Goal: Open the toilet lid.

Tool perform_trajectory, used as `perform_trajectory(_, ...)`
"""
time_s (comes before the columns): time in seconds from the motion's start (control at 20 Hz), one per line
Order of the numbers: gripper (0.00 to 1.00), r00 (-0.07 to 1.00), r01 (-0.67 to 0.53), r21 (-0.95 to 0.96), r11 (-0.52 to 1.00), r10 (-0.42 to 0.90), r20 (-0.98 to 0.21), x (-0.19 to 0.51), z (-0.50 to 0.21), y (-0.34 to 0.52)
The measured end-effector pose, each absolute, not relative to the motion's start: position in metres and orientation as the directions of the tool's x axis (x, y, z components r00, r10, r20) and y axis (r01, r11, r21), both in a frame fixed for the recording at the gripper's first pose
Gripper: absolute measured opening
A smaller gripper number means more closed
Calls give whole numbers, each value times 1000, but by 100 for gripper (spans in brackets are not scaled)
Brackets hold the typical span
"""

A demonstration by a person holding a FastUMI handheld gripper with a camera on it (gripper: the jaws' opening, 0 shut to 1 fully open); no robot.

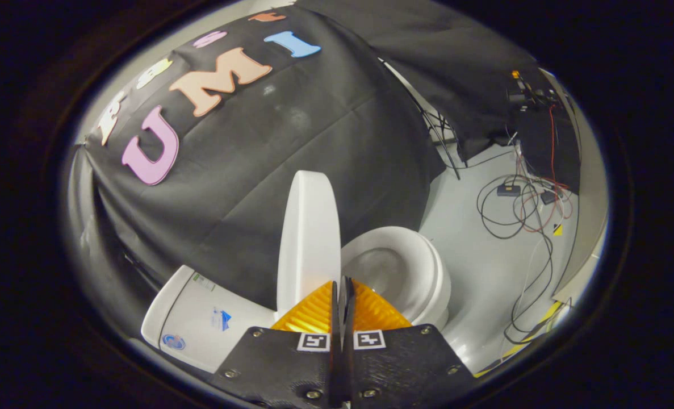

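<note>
A black cloth wall (268, 170) hangs across the upper left and middle of the frame, creased and draped, and a second black cloth panel (444, 62) covers the upper right. Below them at the right lies a pale grey floor (484, 267), smooth and bare apart from the wiring on it.

The white ceramic toilet (416, 278) stands in the lower middle of the frame, against the foot of the cloth wall. Its white oval plastic lid (308, 238) is raised and stands nearly upright, seen almost edge-on, just ahead of the fingers and slightly left of them. To the right of the lid the round seat and open bowl (382, 267) lie exposed. The white rectangular tank (200, 318) sits at the lower left, behind the lid, with small stickers on its top.

The tool (342, 292) shows at the bottom middle of the frame, its two fingers brought together with only a thin slit between them and nothing gripped. The fingertips lie in front of the lid's base; whether they touch it cannot be told.

A tangle of black, red and white cables (518, 216) loops over the floor at the right, with small dark boxes among them. Yellow and black tape (541, 324) runs along the floor's edge at the lower right.
</note>
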State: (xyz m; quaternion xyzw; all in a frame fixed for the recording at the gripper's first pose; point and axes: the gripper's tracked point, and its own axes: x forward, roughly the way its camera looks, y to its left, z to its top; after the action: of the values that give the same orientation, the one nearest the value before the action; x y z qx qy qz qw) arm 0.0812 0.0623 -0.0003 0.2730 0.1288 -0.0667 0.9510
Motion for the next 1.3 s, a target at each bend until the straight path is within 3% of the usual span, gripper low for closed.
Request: perform_trajectory(1.3, 1, 982, 78, 258, 963, -30, -186, 54, 64, 163)
